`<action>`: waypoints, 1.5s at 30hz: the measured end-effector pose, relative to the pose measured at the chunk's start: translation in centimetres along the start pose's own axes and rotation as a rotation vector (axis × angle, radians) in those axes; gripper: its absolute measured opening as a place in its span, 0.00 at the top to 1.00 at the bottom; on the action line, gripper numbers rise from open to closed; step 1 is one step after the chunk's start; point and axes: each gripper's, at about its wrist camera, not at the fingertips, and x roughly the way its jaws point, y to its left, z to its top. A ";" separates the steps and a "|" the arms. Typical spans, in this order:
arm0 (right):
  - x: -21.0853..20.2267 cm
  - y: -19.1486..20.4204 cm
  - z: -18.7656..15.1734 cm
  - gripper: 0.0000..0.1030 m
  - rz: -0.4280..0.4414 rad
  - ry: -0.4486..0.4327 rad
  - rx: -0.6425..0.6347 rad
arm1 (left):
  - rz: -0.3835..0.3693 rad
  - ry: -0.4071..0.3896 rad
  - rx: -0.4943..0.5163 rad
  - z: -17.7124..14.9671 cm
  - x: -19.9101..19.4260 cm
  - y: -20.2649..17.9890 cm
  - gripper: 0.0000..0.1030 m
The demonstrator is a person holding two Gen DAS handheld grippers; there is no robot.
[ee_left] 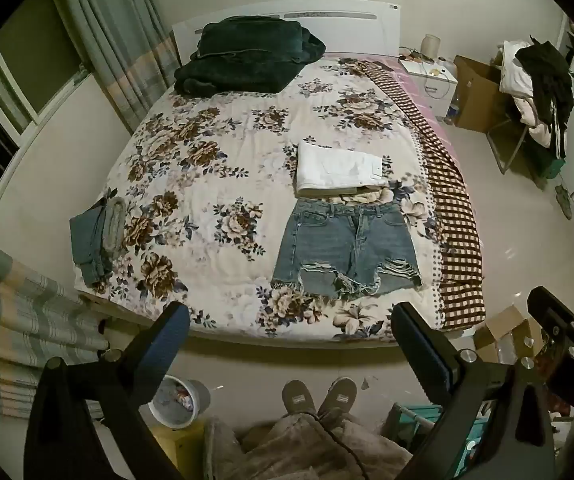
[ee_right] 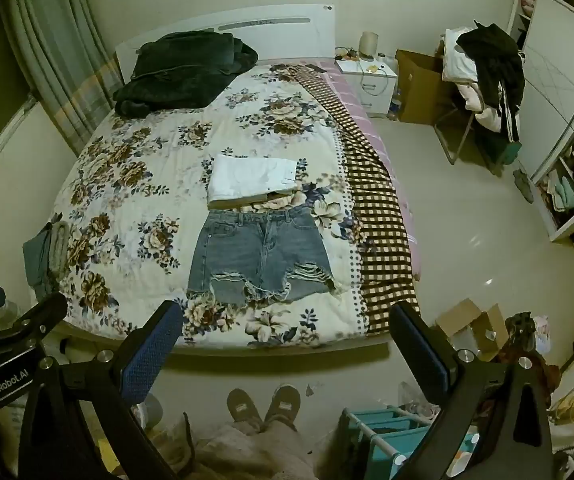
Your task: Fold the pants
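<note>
One pair of denim shorts [ee_left: 347,246] lay flat on the bed [ee_left: 207,168], one folded white pair [ee_left: 339,168] beside — left tool [ee_left: 291,344] and right tool [ee_right: 287,344] both gaped wide, empty.

Approach from foot of bed: open floor between the person's slippers [ee_left: 319,394] and the bed [ee_left: 223,184] edge; both hand-held grippers hang above it, jaws spread, holding nothing.
Near the denim shorts [ee_left: 347,246]: bare quilt on their left; folded white pants [ee_left: 339,172] lie just beyond the waistband.
Right flank: checked blanket [ee_left: 453,216] hangs along the bed edge, near the shorts.
Left flank: folded jeans pile [ee_left: 95,236] at the bed's left edge, well apart.
Head end: dark blanket heap [ee_left: 247,54].
Floor, low left: bin [ee_left: 179,404].
Floor, right: cardboard box [ee_right: 473,328].
</note>
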 end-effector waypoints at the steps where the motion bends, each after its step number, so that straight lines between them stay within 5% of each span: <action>1: 0.0 0.1 0.0 0.00 -0.017 -0.002 -0.009 | 0.002 0.001 0.002 0.0 0.0 0.0 0.00; 45: -0.4 0.6 0.1 0.00 -0.018 -0.006 -0.011 | -0.023 -0.001 -0.003 0.5 -0.5 0.2 0.00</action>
